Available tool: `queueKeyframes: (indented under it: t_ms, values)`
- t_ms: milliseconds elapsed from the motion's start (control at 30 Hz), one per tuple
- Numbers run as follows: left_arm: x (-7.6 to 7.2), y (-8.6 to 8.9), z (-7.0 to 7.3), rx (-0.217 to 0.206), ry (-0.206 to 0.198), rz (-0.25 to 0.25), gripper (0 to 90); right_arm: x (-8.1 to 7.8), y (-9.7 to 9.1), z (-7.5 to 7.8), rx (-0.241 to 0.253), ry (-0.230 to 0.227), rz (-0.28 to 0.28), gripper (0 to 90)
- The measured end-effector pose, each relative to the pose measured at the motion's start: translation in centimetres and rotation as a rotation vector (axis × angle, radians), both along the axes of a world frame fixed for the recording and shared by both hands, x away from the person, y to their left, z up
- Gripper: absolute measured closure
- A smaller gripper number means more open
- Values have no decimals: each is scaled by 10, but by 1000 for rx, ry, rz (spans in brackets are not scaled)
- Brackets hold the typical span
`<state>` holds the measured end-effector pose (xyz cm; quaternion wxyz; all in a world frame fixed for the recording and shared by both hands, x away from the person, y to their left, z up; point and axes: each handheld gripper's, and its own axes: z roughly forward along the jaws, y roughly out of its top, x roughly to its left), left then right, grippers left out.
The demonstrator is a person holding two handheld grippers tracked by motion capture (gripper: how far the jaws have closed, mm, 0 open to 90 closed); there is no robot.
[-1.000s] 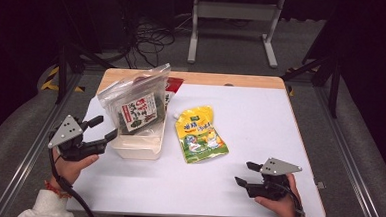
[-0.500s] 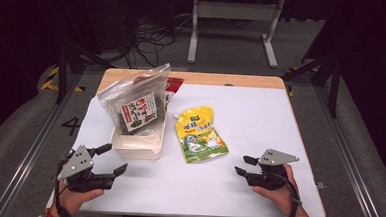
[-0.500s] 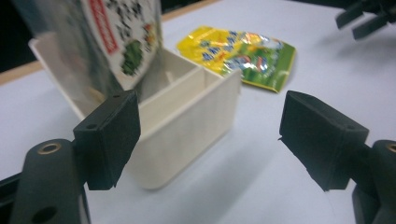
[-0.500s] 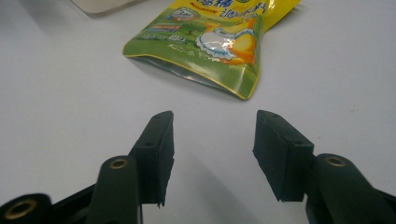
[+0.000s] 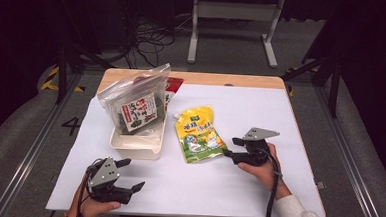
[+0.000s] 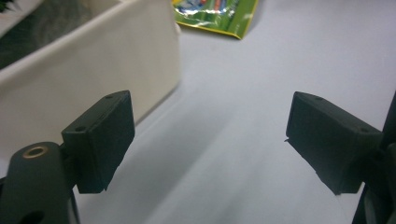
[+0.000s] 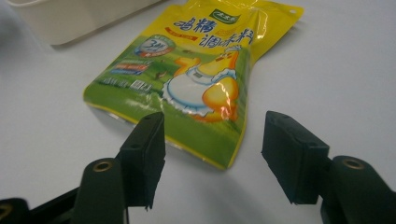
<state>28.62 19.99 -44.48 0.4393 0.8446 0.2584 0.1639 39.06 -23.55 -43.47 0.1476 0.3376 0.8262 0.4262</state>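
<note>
Yellow glossy seasoning pouch [image 7: 196, 79] lies flat on tabletop [image 5: 280, 123] beside white tub [image 5: 134, 144]. Soft, light, likely slippery; pinch its near corner. Right tool [image 7: 212, 158] jaws just reopening, empty; left tool [image 6: 210, 140] wide, empty.

Chinese characters, 鸡精调味料, are printed in blue across the top of the yellow pouch [image 7: 196, 84], under a small green logo. "3" is read in its round badge. A "4" [image 5: 71, 125] is marked on the floor left of the counter [image 5: 257, 187].
</note>
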Motion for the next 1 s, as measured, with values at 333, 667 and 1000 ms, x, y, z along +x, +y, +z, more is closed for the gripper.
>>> queueKeyframes:
  t_ms: [333,667,1000]
  values:
    - [-2,-4,-5,20,23,-28,157,48,32,-15,2,92,13,293]
    - [-2,-10,-6,32,24,-62,156,69,40,-20,80,251,74,372]
    - [2,-21,-6,16,51,-89,159,61,39,-14,59,217,97,687]
